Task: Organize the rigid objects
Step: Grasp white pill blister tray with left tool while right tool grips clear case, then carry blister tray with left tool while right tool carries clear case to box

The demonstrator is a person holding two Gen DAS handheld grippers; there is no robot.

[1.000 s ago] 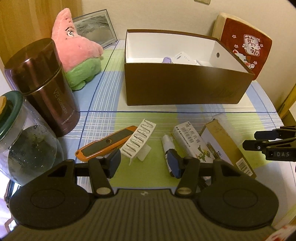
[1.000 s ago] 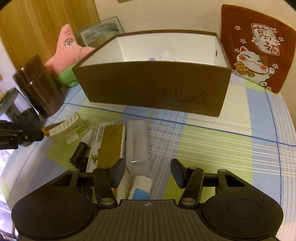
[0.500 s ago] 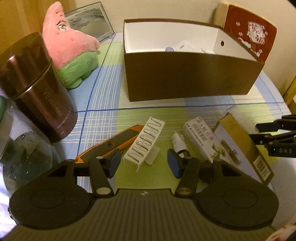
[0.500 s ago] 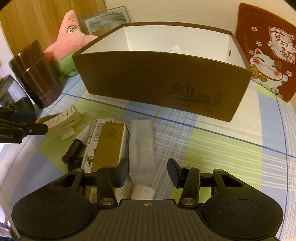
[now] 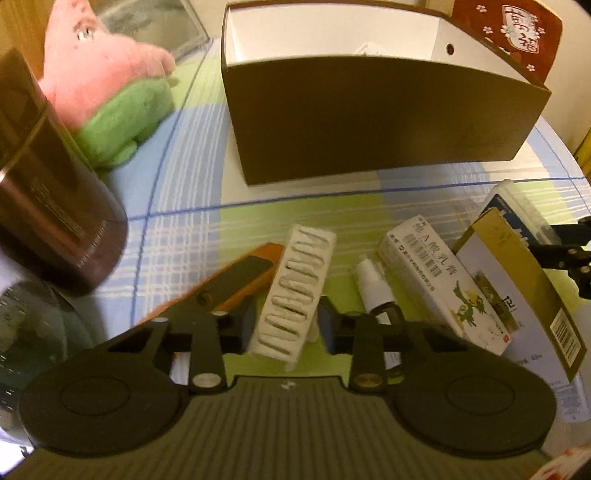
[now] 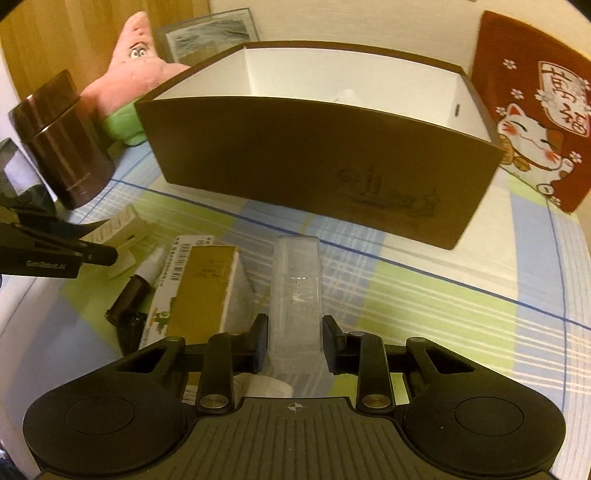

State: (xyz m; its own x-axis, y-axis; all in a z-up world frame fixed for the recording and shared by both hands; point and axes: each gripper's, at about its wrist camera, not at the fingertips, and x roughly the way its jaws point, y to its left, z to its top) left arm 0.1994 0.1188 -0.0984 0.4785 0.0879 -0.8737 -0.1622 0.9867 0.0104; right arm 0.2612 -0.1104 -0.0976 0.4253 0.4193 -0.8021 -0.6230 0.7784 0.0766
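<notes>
— Left wrist view first: what's between the jaws?

— The left gripper (image 5: 282, 326) has just been closing, and its jaws now press on both sides of a white slotted plastic holder (image 5: 295, 295), low in the middle of the frame. Its far end tilts up toward the brown cardboard box (image 5: 369, 122).

— What lies beside it?

— To its left, an orange utility knife (image 5: 236, 280) flat on the checked tablecloth (image 5: 184, 229) that covers the counter. To its right, a small white spray bottle (image 5: 375, 288), then a white ointment carton (image 5: 439, 280), then a gold-topped carton (image 5: 517, 288) leaning on it. The other gripper shows at the right edge.

— And the upper part?

— The box fills the top centre, open, white inside; something pale sits in it, too blurred to name. A pink starfish plush (image 5: 103, 85) is upper left, a dark brown canister (image 5: 51, 206) at the left edge, and a red lucky-cat cushion (image 5: 517, 33) upper right.

— Right wrist view?

— The right gripper (image 6: 295, 345) has also just been closing. Its jaws are clamped on a clear plastic case (image 6: 295, 291), lower centre, whose length runs away toward the box (image 6: 314, 155). A white cap, possibly a tube's, peeks out under its near end.

— Neighbours?

— The gold-topped carton (image 6: 203, 288) is just left of the case, the spray bottle (image 6: 147, 267) beyond it, and the left gripper (image 6: 99, 254) reaches in from the left edge onto the slotted holder (image 6: 122, 225).
</notes>
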